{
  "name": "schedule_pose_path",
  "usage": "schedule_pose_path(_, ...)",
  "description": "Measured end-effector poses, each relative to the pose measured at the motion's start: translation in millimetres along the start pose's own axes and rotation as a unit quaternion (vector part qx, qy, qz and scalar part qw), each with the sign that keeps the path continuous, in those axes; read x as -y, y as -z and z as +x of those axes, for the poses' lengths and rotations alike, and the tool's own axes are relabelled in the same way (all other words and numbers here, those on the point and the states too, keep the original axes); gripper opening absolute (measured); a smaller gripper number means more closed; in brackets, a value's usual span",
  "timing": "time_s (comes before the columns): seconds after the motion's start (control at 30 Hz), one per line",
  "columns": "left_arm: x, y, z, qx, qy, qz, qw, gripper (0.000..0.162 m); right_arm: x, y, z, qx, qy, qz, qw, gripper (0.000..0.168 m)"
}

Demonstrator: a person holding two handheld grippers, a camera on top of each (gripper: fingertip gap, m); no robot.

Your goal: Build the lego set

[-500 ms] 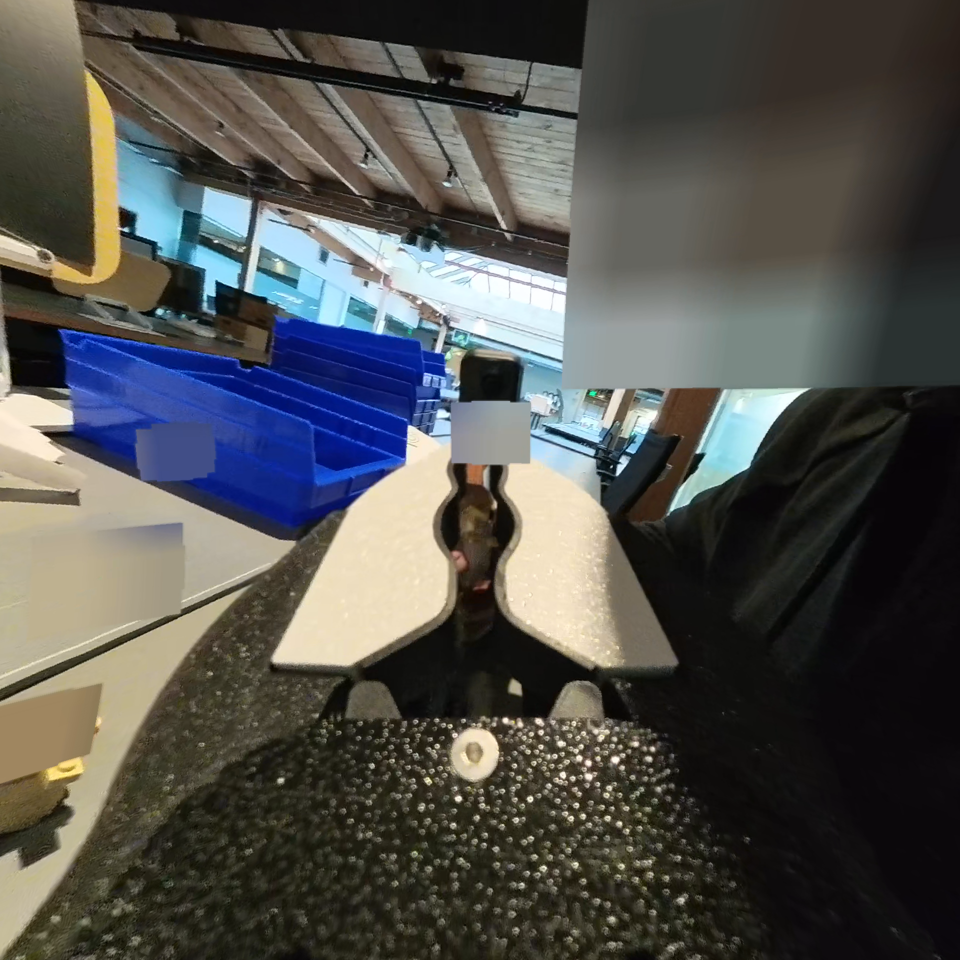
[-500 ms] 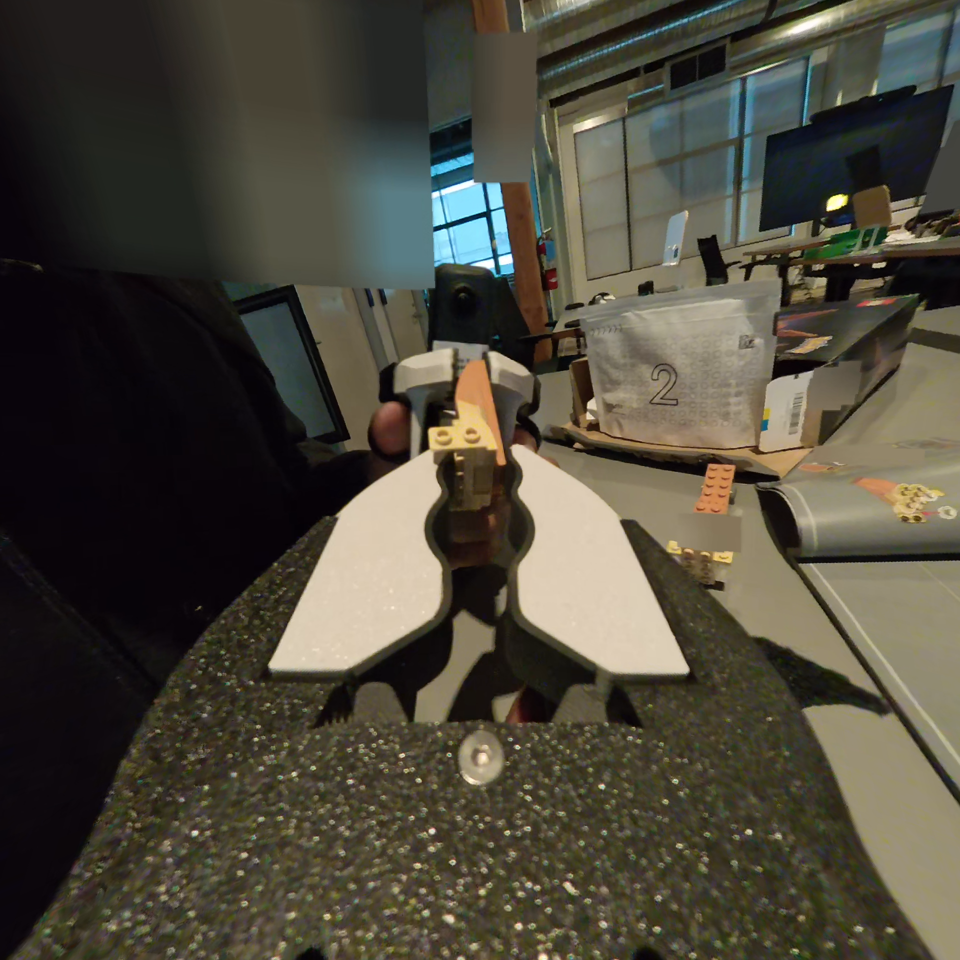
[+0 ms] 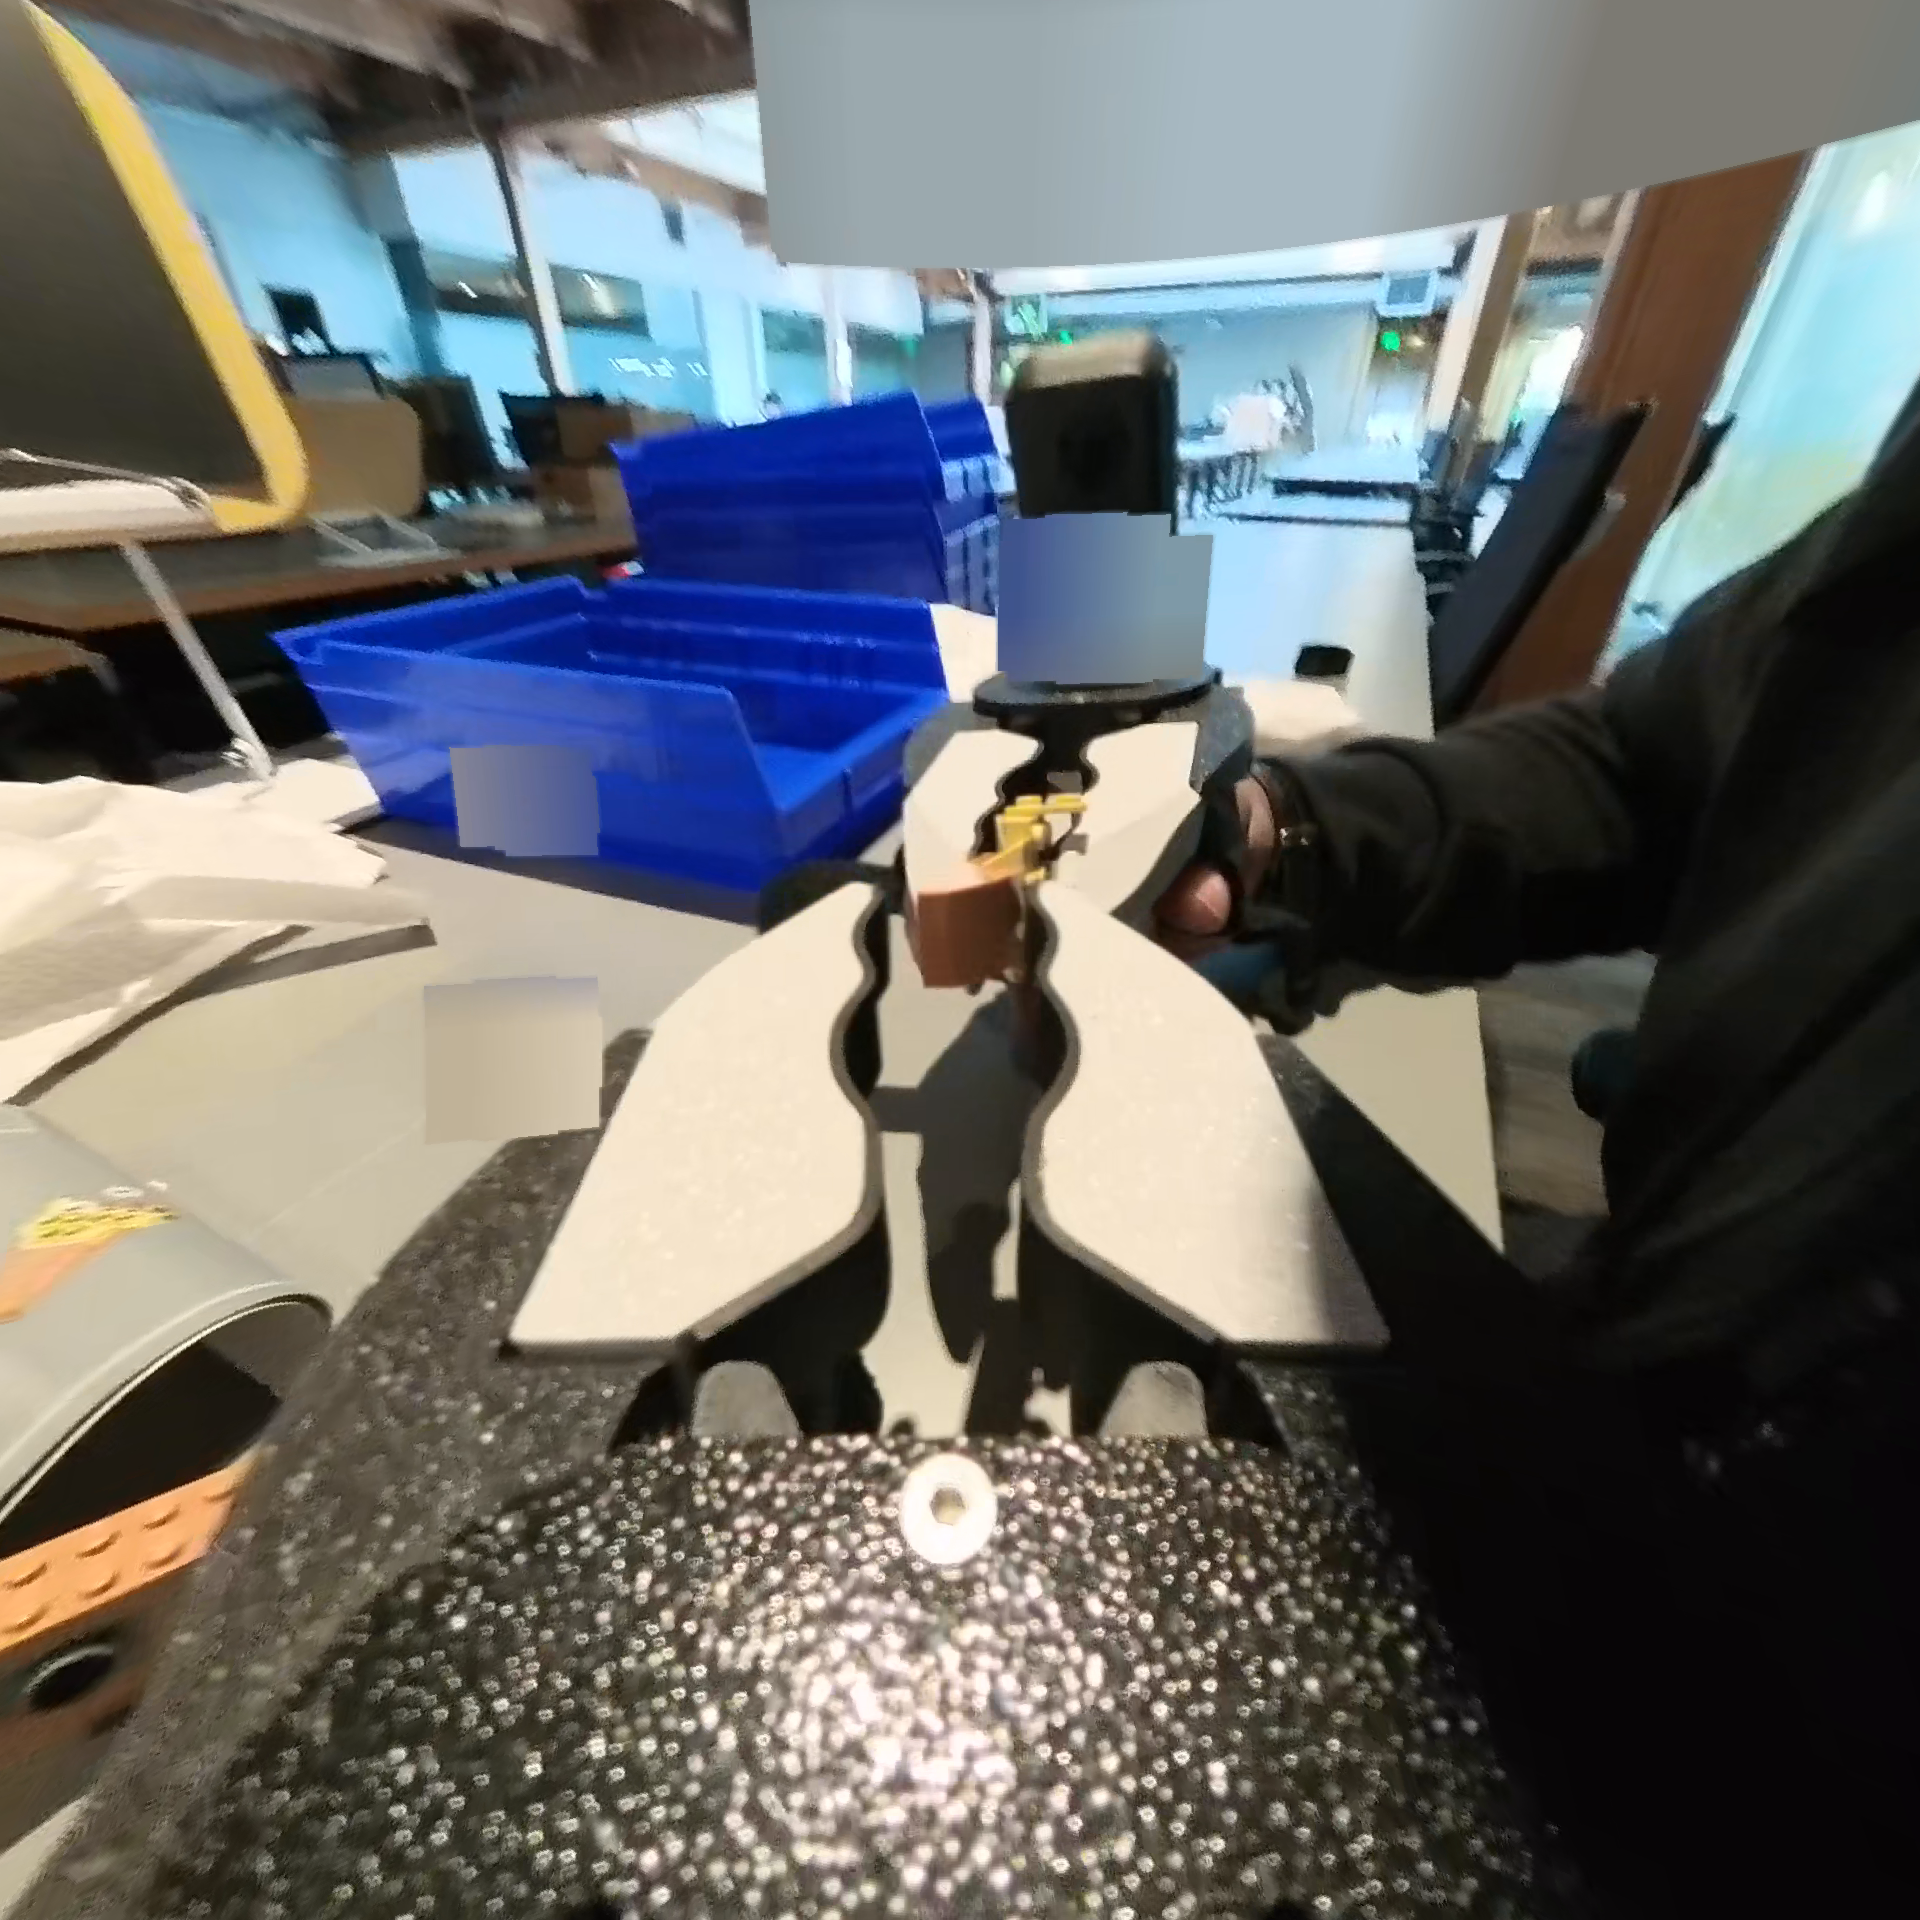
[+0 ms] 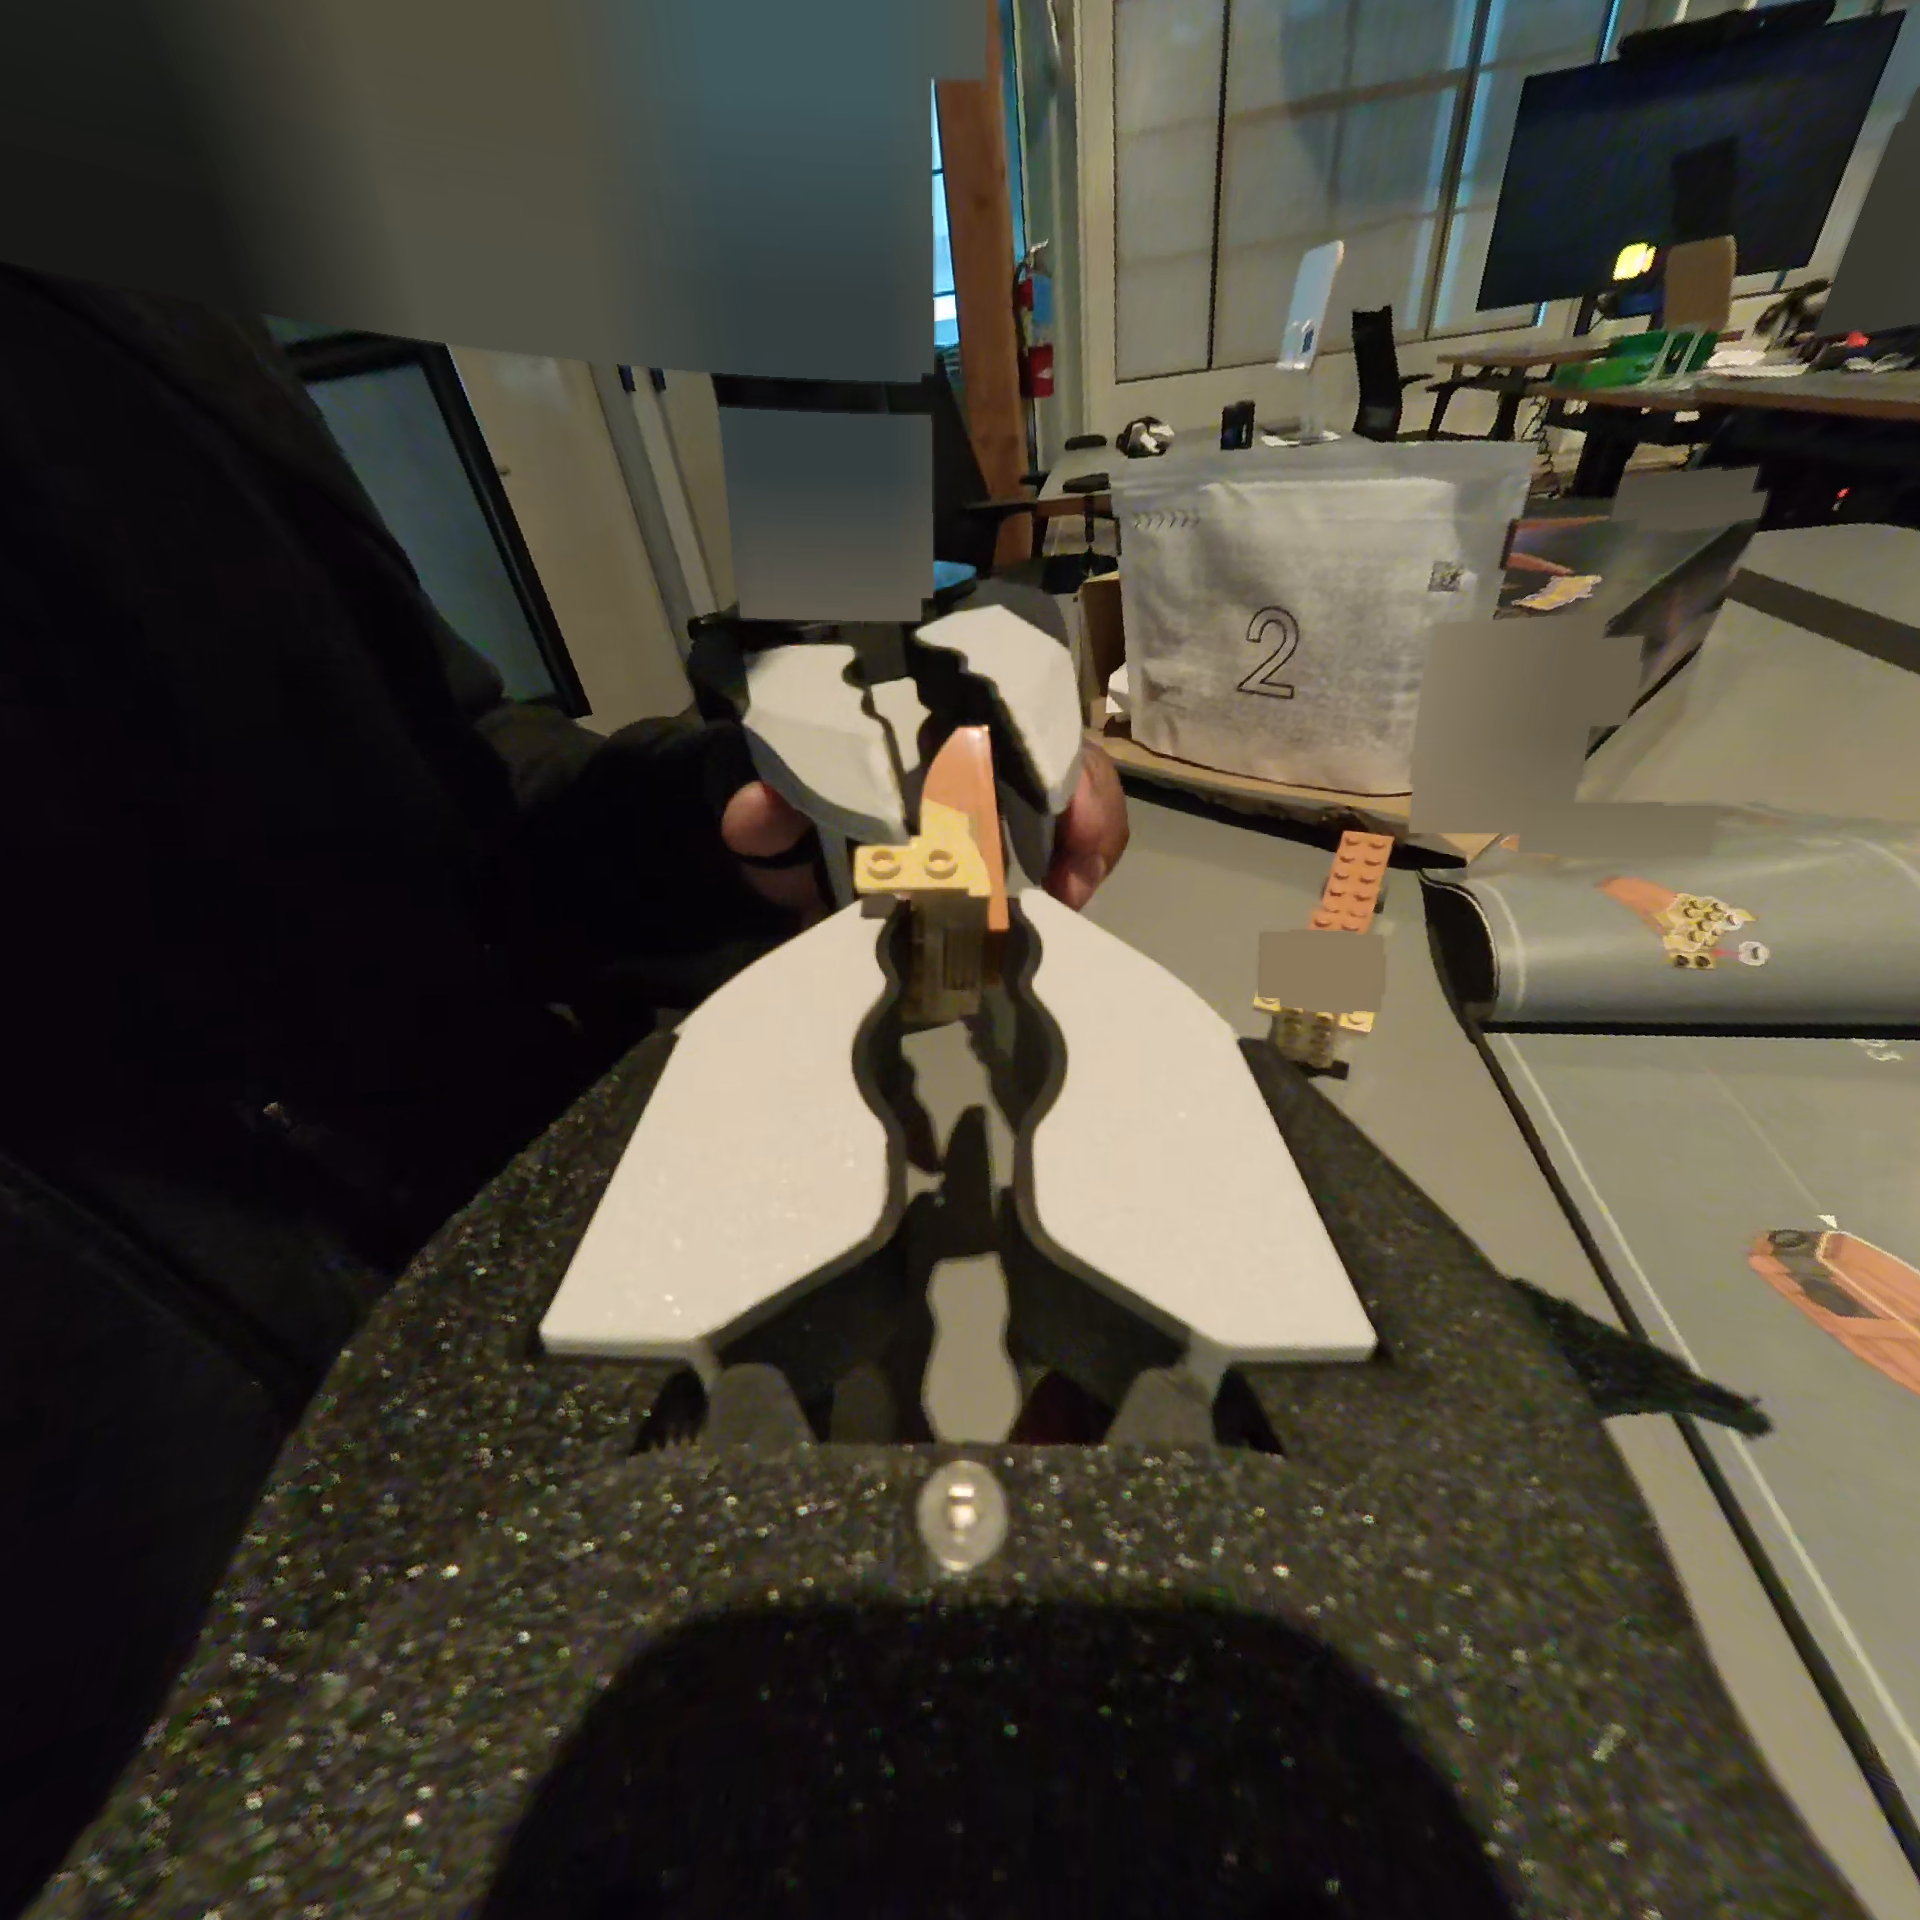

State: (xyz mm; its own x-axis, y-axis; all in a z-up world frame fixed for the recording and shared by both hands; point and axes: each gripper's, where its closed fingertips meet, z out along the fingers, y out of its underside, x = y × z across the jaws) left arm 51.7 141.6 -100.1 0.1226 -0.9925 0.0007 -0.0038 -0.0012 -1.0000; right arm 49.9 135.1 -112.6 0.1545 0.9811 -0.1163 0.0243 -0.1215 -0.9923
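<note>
Lego assembly [image 4: 940, 883]: a small build of tan and brown pieces, held in the air between the two grippers, above the grey table [image 4: 1714, 1195]; a tan two-stud plate faces the right wrist camera, with a curved brown piece rising behind it.
Same assembly, left wrist view [image 3: 971, 920]: a brown block is seen at the fingertips, with yellow-tan pieces just behind it.
Right gripper [image 4: 951, 935]: fingers are closed on the tan lower part of the assembly; the pieces are pinched at the tips.
Left gripper [image 3: 961, 940]: fingers are parted at the tips; only its right finger is seen against the brown block, and a real grip cannot be told.
Opposing gripper: each view shows the other gripper directly behind the assembly, tip to tip, held by a dark-sleeved hand [image 3: 1226, 873].
Loose bricks: an orange plate [image 4: 1351, 878] lies on the table to the right of the assembly; a small tan stack [image 4: 1314, 1029] sits near it, partly covered by a blur patch.
Booklet [image 4: 1683, 925]: lies open on the table, right of the orange plate.
Numbered bag [image 4: 1320, 623]: stands upright behind the orange plate.
Blue bins [image 3: 665, 717]: stacked on the table, left of and behind the assembly in the left wrist view.
</note>
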Motion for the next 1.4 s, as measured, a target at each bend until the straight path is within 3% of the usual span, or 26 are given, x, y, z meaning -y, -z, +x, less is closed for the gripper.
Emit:
schedule_pose_path(0.23, -1, 1, 8, -0.054, 0.03, 0.0, 0.998, 0.012, -2, -1, -2, 0.006, 0.004, -0.007, 1.0, 0.017)
schedule_pose_path(0.47, -3, 1, 9, -0.062, 0.029, 0.011, 0.998, 0.011, -4, -1, -2, 0.003, 0.01, -0.012, 1.0, 0.018)
schedule_pose_path(0.6, -2, -1, 5, -0.056, 0.076, 0.021, 0.995, 0.012, -3, -1, 1, 0.007, -0.026, -0.01, 1.0, 0.017)
schedule_pose_path(0.67, -8, 0, 2, -0.043, 0.07, 0.006, 0.997, 0.016, -10, -3, 4, 0.011, -0.069, -0.036, 0.997, 0.017)
schedule_pose_path(0.77, -17, 6, -4, -0.028, 0.064, -0.025, 0.997, 0.035, -36, -6, 10, 0.007, -0.164, -0.112, 0.98, 0.017)
schedule_pose_path(0.87, -30, 15, -9, -0.01, 0.046, -0.078, 0.996, 0.035, -60, -5, 5, 0.033, -0.274, -0.186, 0.943, 0.017)
schedule_pose_path(0.97, -45, 23, -18, 0.023, 0.014, -0.133, 0.991, 0.034, -76, -1, 6, 0.04, -0.326, -0.241, 0.913, 0.017)
schedule_pose_path(1.17, -53, 31, -12, 0.009, 0.022, -0.145, 0.989, 0.034, -93, 1, 20, -0.007, -0.307, -0.338, 0.889, 0.019)
schedule_pose_path(1.4, -61, 40, -11, 0.008, -0.007, -0.174, 0.985, 0.033, -95, -2, 37, -0.073, -0.244, -0.355, 0.9, 0.039)
